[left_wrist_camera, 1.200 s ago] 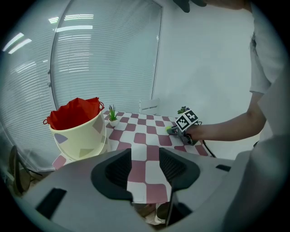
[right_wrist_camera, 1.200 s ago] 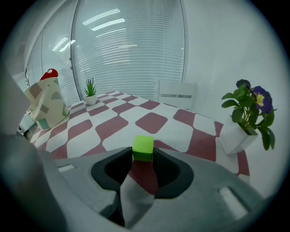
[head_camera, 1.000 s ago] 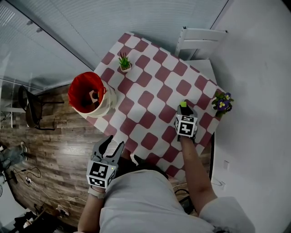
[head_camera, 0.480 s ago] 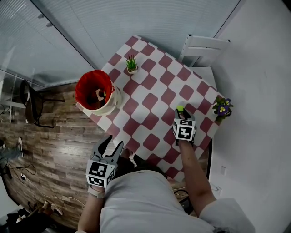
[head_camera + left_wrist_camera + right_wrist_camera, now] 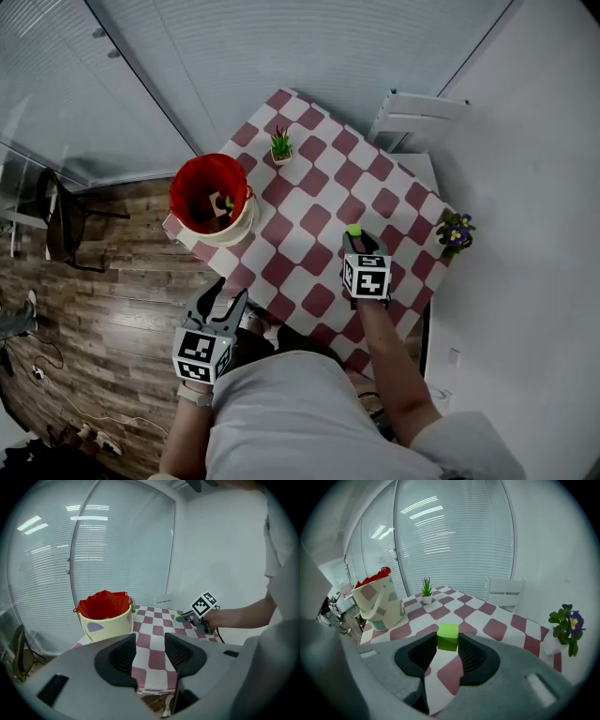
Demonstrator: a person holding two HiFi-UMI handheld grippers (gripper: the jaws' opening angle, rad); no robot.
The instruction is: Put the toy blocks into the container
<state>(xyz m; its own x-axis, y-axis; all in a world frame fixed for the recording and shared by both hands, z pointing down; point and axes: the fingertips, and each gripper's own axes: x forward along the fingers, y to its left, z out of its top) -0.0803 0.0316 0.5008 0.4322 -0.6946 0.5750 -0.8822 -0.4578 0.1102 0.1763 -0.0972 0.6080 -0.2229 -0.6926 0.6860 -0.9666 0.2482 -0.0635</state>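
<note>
My right gripper (image 5: 353,235) (image 5: 447,641) is shut on a green toy block (image 5: 447,637) (image 5: 353,230), held above the checked table (image 5: 319,202). The container, a cream bucket with a red liner (image 5: 211,197) (image 5: 104,615) (image 5: 377,599), stands at the table's left corner, with blocks inside it seen from the head view. My left gripper (image 5: 217,302) (image 5: 150,651) hangs open and empty off the table's near edge, below the bucket in the head view.
A small potted green plant (image 5: 280,146) (image 5: 426,591) stands at the table's far edge. A purple flower pot (image 5: 454,232) (image 5: 563,625) sits at the right corner. A white chair (image 5: 412,111) stands behind the table. Wooden floor (image 5: 103,281) lies to the left.
My right gripper has carried the green block leftward, toward the bucket. The left gripper has stayed open and nearly still. The head view has shifted a little.
</note>
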